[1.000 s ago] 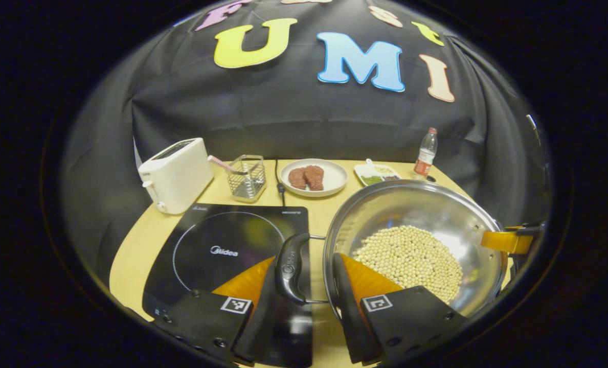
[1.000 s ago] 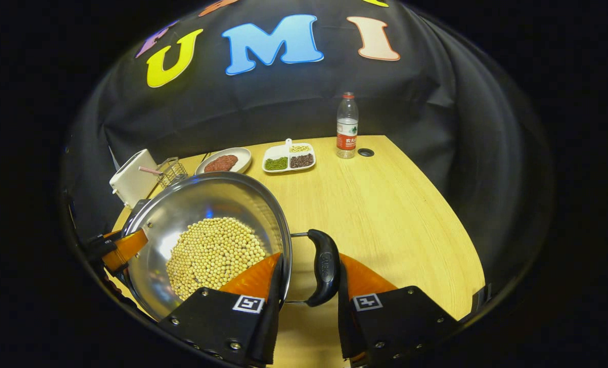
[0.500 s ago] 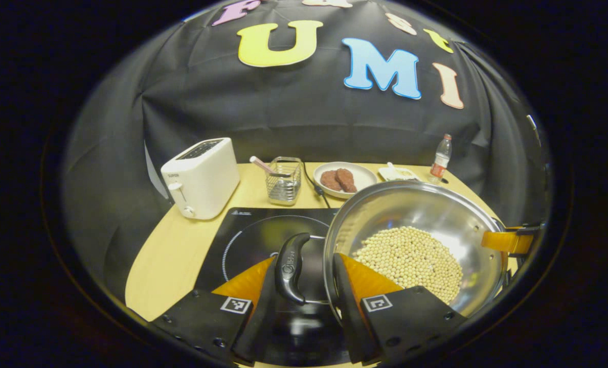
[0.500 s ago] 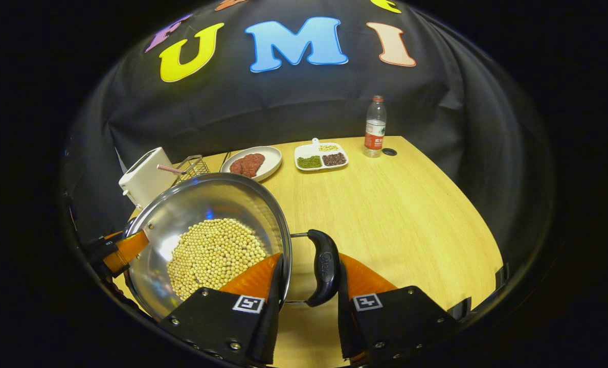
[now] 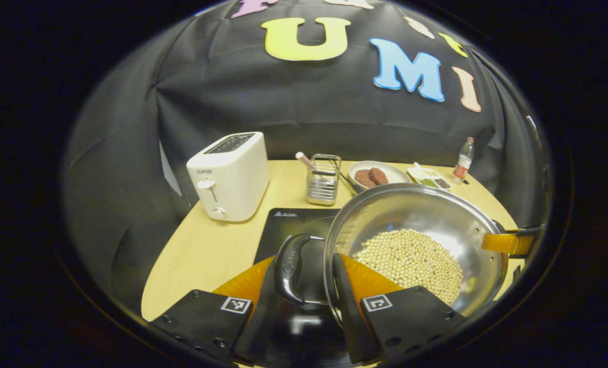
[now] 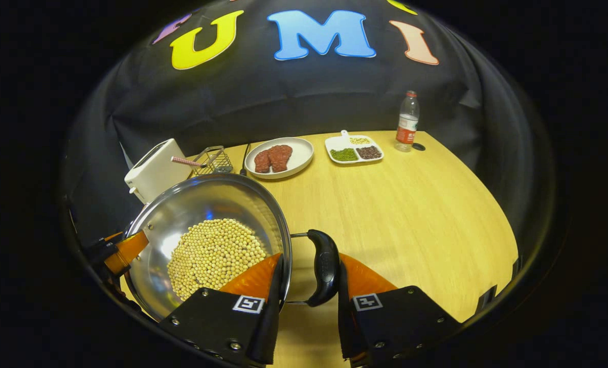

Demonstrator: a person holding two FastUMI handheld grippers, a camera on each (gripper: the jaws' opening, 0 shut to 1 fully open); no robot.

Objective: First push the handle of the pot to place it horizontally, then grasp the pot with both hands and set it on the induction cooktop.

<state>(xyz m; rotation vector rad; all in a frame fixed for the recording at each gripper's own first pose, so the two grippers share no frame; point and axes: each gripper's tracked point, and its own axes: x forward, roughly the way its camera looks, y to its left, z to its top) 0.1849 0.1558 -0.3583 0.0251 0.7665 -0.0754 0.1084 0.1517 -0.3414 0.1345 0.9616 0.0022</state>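
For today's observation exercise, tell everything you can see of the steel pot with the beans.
The pot is a wide, shallow bowl of shiny steel with a thin rim, holding a heap of pale round beans. Two dark loop handles on wire stems stand at opposite sides. The left gripper is closed on one handle, the right gripper on the other. The pot sits level, over the black induction cooktop; whether it touches cannot be told.
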